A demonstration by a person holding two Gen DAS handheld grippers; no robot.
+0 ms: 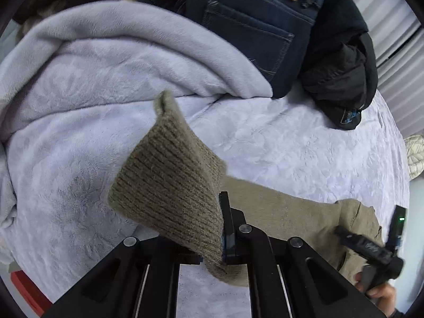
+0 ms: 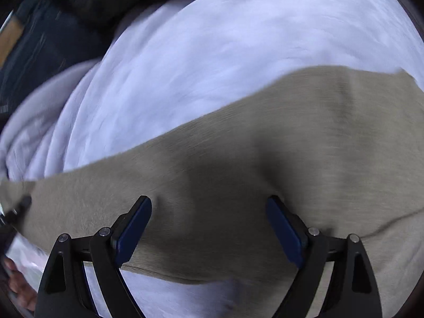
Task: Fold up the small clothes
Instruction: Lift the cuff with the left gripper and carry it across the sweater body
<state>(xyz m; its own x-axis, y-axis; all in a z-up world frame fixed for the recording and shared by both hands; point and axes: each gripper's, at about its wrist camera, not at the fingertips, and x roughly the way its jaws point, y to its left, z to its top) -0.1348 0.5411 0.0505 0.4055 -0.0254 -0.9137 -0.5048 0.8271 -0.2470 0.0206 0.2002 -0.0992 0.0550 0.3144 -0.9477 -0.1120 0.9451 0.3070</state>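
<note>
Right at the left gripper (image 1: 224,238), the jaws are pressed together on the ribbed cuff of a khaki knitted garment (image 1: 169,180). The cuff stands up off the bed in front of that gripper, its top corner pointing away, while the remaining cloth trails off to the gripper's right and lies flat on the bedding.

Over on that side, the right gripper (image 1: 371,246) appears in the left wrist view with part of the person's hand (image 1: 381,294) below it. In its own view the right gripper (image 2: 209,228) has its jaws wide apart, the blue pads (image 2: 132,235) hovering over the khaki cloth with nothing pinched between them. The cloth stretches as a broad band across this view, passing under both fingers; the picture is blurred, so whether the tips touch the fabric cannot be told.

Beneath the garment lies a pale lilac bedspread (image 1: 291,145), covering the bed around both grippers. Farther ahead of the left gripper and to its left, a plush lilac blanket (image 1: 119,53) sits bunched in a thick roll. Beyond that, at the far edge of the bed, lies a pair of dark blue jeans (image 1: 251,26) with a tan leather patch, back pocket showing. Beside the jeans, to the right, is a crumpled black jacket (image 1: 341,74).
</note>
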